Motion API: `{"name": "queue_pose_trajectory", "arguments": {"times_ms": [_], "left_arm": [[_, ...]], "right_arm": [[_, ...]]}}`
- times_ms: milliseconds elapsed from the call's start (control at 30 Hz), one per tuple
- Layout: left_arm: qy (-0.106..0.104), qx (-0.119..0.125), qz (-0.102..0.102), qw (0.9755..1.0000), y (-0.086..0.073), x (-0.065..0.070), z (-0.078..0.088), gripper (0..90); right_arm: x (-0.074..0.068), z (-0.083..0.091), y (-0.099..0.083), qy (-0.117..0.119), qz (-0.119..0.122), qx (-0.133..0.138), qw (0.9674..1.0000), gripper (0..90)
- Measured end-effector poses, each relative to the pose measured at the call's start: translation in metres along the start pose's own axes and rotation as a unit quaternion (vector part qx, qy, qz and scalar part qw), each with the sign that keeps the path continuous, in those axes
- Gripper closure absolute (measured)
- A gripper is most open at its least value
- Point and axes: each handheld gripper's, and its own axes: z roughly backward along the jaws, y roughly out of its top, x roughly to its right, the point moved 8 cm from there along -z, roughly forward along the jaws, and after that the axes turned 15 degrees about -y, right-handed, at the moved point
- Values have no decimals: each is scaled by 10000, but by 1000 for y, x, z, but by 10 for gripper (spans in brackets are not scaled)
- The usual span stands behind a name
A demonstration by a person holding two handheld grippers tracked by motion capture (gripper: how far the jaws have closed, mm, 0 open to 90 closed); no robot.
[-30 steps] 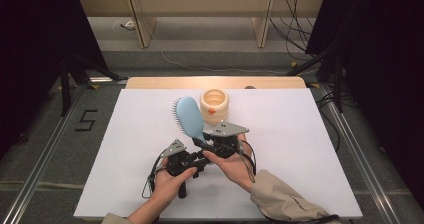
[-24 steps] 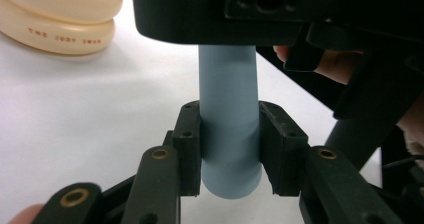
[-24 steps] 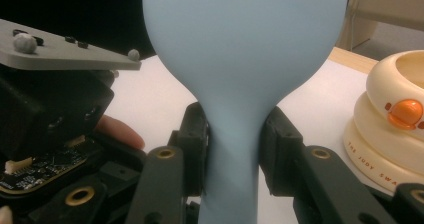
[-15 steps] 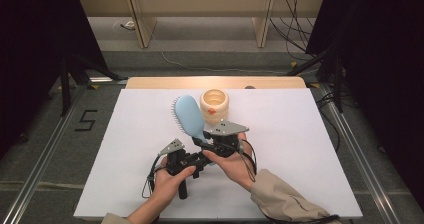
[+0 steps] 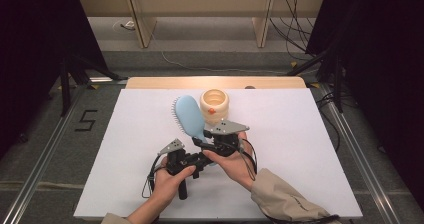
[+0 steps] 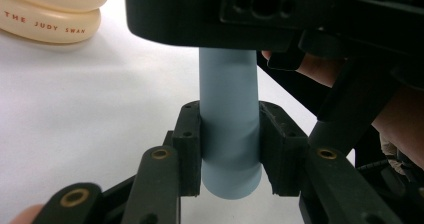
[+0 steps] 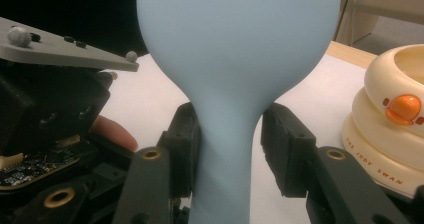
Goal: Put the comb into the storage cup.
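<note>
The pale blue plastic hairbrush [image 5: 189, 118] is lifted above the white table [image 5: 300, 134]; the left gripper [image 6: 230, 151] clamps its handle end; the right gripper [image 7: 230, 149], whose jaws have just been opening, stands slightly loose at the neck; the handover looks nearly done, with placing left.

The hairbrush [image 7: 240, 59] head is cut off by the top edge.

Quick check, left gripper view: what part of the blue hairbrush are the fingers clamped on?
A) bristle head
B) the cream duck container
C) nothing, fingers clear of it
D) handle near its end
D: in the left gripper view both fingers press on the hairbrush handle just above its rounded end.
</note>
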Motion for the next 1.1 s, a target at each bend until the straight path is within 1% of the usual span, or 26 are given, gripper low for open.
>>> {"name": "queue_pose_trajectory", "arguments": {"times_ms": [200,400,500,600,800,933,1000,1100], "left_arm": [[24,-27,28,10000,0,-1,1,638],[2,-65,117,9999,-1,0,1,639],[-3,-76,156,9998,-1,-1,1,638],[11,-82,193,9998,-2,-1,1,638],[14,-125,232,9997,-2,-2,1,639],[12,-124,253,9996,-2,-2,1,639],[-5,-119,266,9996,-2,-2,1,639],[-17,-120,283,9995,-2,-2,1,639]], "right_arm": [[1,-1,-1,40,-35,-90,9999,558],[2,-2,-2,28,-53,-132,9999,544],[2,-2,-2,39,-57,-137,9999,521],[3,-3,-4,20,-85,-214,9997,490],[3,-3,-6,33,-202,-344,9992,384],[5,-4,-7,-11,-211,-444,9988,296],[5,-4,-7,-18,-253,-460,9986,270],[6,-3,-6,2,-255,-468,9986,240]]}}
